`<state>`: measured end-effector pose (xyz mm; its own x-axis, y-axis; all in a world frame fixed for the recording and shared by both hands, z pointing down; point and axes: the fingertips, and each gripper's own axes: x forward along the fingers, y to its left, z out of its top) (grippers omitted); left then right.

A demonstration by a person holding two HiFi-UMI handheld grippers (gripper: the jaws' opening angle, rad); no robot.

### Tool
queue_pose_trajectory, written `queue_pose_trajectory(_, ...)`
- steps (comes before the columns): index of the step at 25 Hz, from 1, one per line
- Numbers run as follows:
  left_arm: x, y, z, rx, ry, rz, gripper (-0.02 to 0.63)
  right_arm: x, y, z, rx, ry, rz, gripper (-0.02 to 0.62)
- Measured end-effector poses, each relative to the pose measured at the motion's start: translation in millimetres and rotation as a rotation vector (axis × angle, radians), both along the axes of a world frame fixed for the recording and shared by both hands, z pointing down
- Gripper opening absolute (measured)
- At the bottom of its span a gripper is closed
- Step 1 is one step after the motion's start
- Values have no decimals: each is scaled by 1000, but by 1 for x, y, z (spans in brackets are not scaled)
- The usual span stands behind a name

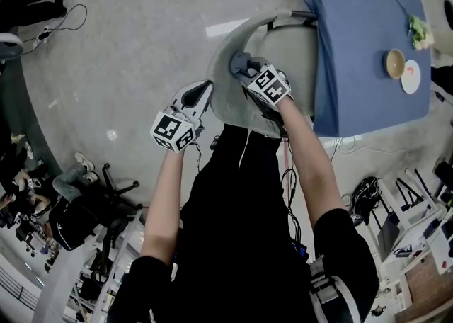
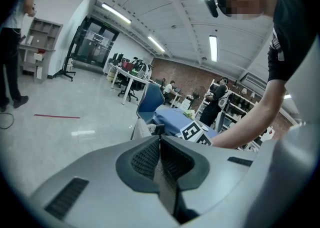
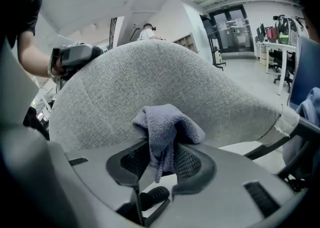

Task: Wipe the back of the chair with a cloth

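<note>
1. Cloth (image 3: 167, 127) comes first: a blue-grey rag, bunched up and clamped between the jaws of the right tool (image 3: 161, 148). Its loose end hangs down past the pads.
2. We find it against the grey fabric of the chair back (image 3: 150, 82), on the face turned toward us. It sits below the rounded top edge and roughly midway between the side edges. It looks to be touching the fabric, though we cannot be sure how firmly.
3. From the head view the chair stands with its seat side toward the blue-covered worktop (image 1: 368, 45), so we work on the rear face.
4. The left tool (image 2: 160, 139) has its jaws together with nothing between them. The right gripper view shows it beside the left edge of the chair back. We cannot tell whether it rests on that edge or merely hangs next to it.
5. We judge the wiping step itself to be in hand: the cloth is gripped and already at the surface.
6. The next move calls for firm pressure and a sweep across the fabric toward a side edge, then lower passes. Most of the back shows no sign either way of being done.
7. The bunched cloth offers a small contact patch, so strokes should overlap.
</note>
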<state>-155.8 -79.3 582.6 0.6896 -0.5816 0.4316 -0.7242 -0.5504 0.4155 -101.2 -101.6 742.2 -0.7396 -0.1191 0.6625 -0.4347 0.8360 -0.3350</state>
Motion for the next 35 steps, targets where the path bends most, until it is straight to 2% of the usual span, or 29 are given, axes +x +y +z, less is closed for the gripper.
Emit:
queue_pose_trajectory(13,-1,0,1,3,9,2,28,-4,36,2,-53,-14,-25,144)
queue_pose_trajectory(22,-1,2,0,2,8,5,28,-3,74,0,-88,6,-166,143)
queue_pose_trajectory(28,0,1,1,-2,7,6,28,2,98,2,-112,11,-215,141)
queue_pose_trajectory(35,0,1,-1,-6,7,5,28,13,129,-1,-190,18,-267,140)
